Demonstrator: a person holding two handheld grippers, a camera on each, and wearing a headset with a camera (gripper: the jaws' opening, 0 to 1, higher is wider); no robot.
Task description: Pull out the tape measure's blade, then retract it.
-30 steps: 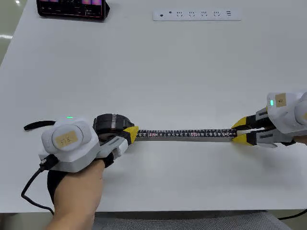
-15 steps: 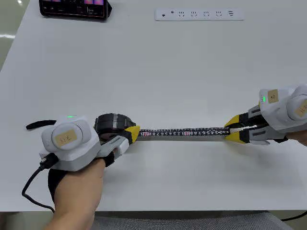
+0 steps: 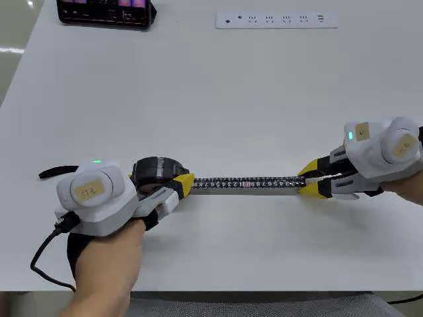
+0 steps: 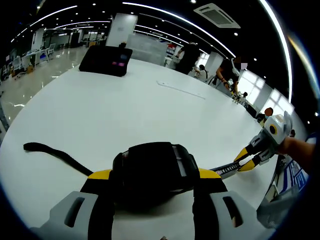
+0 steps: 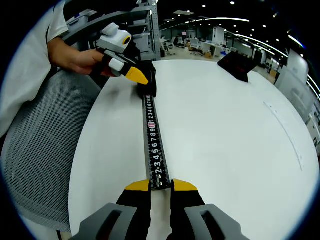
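**Two ends held, one straight line between them**

Both tools are working on the white worktop (image 3: 231, 99), close to its near edge. The left tool (image 3: 180, 185), white-bodied with yellow-tipped black jaws, is clamping the black, rounded tape measure case (image 3: 153, 170). In the left gripper view the case is sitting squarely between the two jaws, which are pressing on its sides. A person's hand is gripping this tool from below, and a black cable (image 3: 43, 257) is trailing from its rear over the worktop edge. A thin black wrist strap (image 3: 56, 172) is lying flat on the worktop behind the case.

The dark, numbered steel blade (image 3: 248, 183) is running out of the case to the right, straight and low over the worktop. The right tool (image 3: 309, 182), of the same make, is pinching the blade's free end with its jaws closed on it. In the right gripper view the numbers are running away from the jaws towards the case.

Along the far edge, well apart from the work, a long white power strip (image 3: 276, 20) and a black device with a lit screen (image 3: 104, 12) are lying. A grey mesh chair (image 5: 35, 150) is standing beside the worktop.
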